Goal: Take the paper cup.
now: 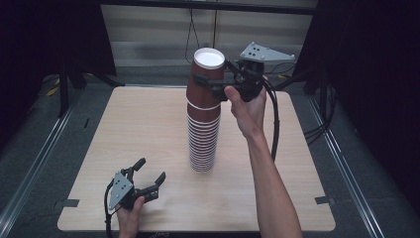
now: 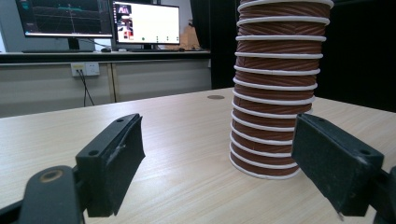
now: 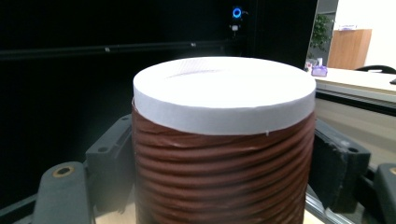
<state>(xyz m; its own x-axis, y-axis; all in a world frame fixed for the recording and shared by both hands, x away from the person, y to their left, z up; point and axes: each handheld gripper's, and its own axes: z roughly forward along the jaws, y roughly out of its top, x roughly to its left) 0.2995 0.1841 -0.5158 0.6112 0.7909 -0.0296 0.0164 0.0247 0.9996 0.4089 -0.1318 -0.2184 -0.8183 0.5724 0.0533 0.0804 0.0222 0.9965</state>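
A tall stack of upturned brown paper cups (image 1: 203,144) stands at the middle of the wooden table (image 1: 148,124). The top cup (image 1: 200,91), white base up, has my right gripper (image 1: 208,79) shut on its ribbed wall; the right gripper view shows that cup (image 3: 219,88) pressed between both jaws. My left gripper (image 1: 151,169) rests low near the table's front left, open, with nothing between its jaws. In the left gripper view the stack (image 2: 275,93) rises ahead and to the right, apart from the pads (image 2: 116,158).
The table's edges drop to a dark floor with metal rails (image 1: 34,163) on both sides. Black cables (image 1: 274,124) trail from the right gripper. Monitors (image 2: 144,23) sit on a counter beyond the table in the left gripper view.
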